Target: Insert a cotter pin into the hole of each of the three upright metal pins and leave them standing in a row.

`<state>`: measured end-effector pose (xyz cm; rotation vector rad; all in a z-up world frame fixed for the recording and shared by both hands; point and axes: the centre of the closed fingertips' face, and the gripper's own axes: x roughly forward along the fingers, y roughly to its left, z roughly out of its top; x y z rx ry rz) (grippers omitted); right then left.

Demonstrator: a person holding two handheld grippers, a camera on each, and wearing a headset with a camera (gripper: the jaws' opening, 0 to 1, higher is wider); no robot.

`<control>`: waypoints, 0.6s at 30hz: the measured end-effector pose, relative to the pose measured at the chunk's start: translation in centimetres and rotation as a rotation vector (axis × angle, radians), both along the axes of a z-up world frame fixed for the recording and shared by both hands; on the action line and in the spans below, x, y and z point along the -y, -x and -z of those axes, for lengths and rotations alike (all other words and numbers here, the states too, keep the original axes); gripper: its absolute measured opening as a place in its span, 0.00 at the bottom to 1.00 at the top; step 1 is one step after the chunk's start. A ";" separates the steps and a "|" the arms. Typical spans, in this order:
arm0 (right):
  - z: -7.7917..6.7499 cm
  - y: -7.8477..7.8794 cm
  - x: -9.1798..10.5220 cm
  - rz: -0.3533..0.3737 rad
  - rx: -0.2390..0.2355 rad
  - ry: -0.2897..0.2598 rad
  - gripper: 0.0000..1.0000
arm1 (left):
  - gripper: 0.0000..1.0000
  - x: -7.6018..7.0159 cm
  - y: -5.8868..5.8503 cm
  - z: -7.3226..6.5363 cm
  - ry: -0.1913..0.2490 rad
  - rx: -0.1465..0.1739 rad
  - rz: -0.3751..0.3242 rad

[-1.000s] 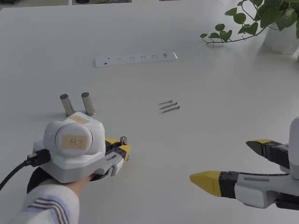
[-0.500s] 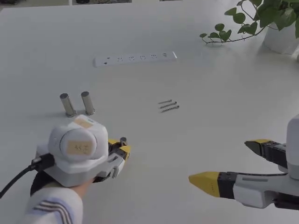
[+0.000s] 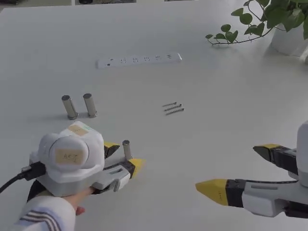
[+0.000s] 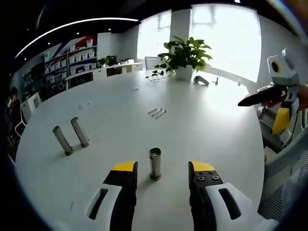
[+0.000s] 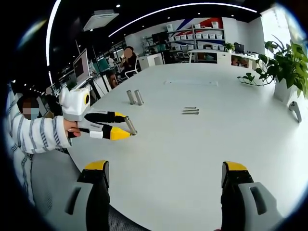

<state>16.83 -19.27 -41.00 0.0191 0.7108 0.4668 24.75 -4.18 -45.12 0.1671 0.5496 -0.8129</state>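
Note:
Two upright metal pins [image 3: 70, 107] [image 3: 90, 105] stand side by side at the left of the white table [image 3: 216, 96]. A third metal pin [image 3: 126, 149] [image 4: 155, 163] stands upright between the jaws of my left gripper [image 3: 124, 155] [image 4: 163, 167], which is open and not touching it. Three cotter pins [image 3: 173, 109] [image 4: 157, 112] lie together mid-table. My right gripper [image 3: 236, 168] [image 5: 165, 166] hovers open at the lower right with nothing between its jaws. In the right gripper view, the left gripper [image 5: 115, 126] sits beside the third pin [image 5: 130, 125].
A white power strip [image 3: 139, 60] lies further back. A potted plant [image 3: 274, 19] stands at the far right corner. People sit at desks [image 5: 120, 62] beyond the table's far end.
My left gripper has opened and let go of the third pin, which now stands free between its jaws. The right gripper has stayed put.

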 end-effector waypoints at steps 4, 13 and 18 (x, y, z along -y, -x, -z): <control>-0.1 0.0 -0.2 -0.009 -0.001 0.005 0.96 | 0.56 -0.3 0.1 -1.1 0.035 0.016 0.027; -0.2 0.0 -0.3 -0.020 -0.003 0.011 0.96 | 0.85 -1.4 1.6 -1.8 0.084 -0.015 0.070; -0.1 0.1 -0.2 -0.026 -0.008 0.014 0.96 | 0.98 -2.1 3.1 -2.3 0.112 -0.045 0.093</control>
